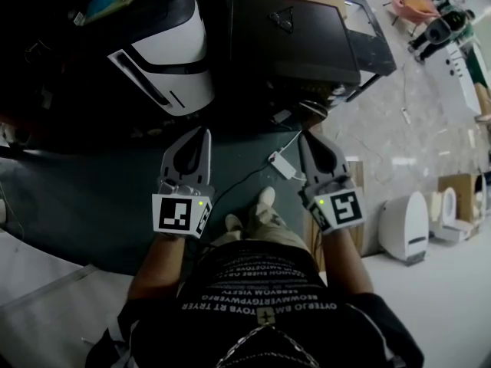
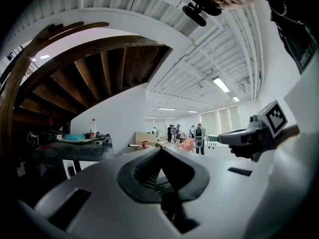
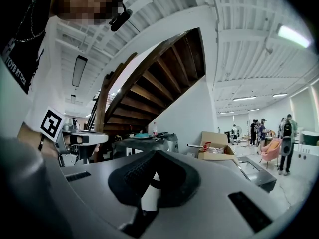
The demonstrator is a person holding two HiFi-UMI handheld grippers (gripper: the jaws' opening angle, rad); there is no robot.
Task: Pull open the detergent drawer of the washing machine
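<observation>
Closest under the head camera is the person's dark printed shirt (image 1: pixel 261 305), with both forearms reaching forward from it. The left claw (image 1: pixel 201 138) is fully closed, its pads together with nothing between them. It touches nothing and hangs in the air over a dark floor mat (image 1: pixel 84 198). The right claw (image 1: pixel 305 140) is likewise closed and empty. It is held to the right of the left claw and well apart from it, and both point away from the person. A white power adapter (image 1: pixel 282 165) lies on the floor between them, near the right claw's tip. The washing machine (image 1: pixel 173 67) stands beyond the left claw, apart from both claws. It has a dark top and a white front, and a black band crosses that front from far left to near right. Its detergent drawer cannot be told apart on that front. A black box (image 1: pixel 295 37) stands just to the right of the machine.
</observation>
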